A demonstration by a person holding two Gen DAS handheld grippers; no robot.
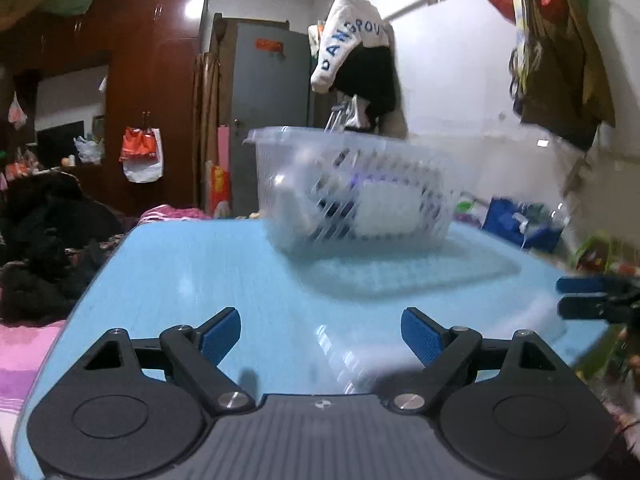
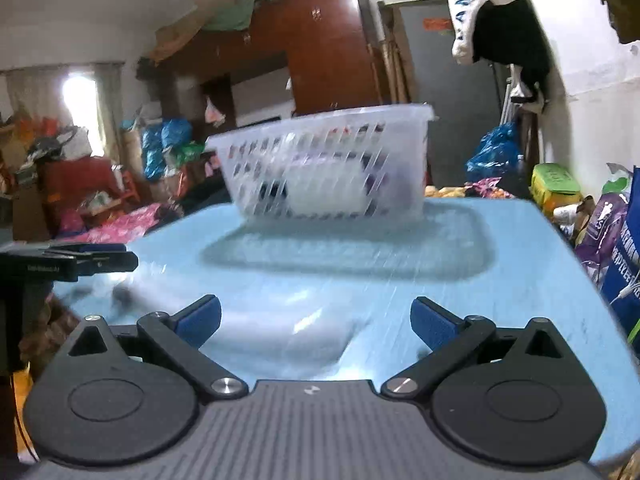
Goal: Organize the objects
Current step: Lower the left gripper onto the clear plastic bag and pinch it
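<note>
Both my claws, left gripper (image 1: 321,334) and right gripper (image 2: 316,322), hang spread wide and empty over the blue table (image 1: 192,264). The slotted plastic basket (image 1: 354,188) sits ahead, items blurred inside. Sorting looks nearly finished; I'd next find any leftover object.

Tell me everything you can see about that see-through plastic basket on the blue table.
The clear plastic basket has slotted, lattice-like walls, a smooth rolled rim and sides tapering toward the base. It stands upright at the far side of the light blue table, inside a shallow rectangular recess in the tabletop. Through its walls show a large white object and something dark purple, too blurred to identify. Neither the left gripper nor the right gripper touches it; both are open and well short of it.
</note>
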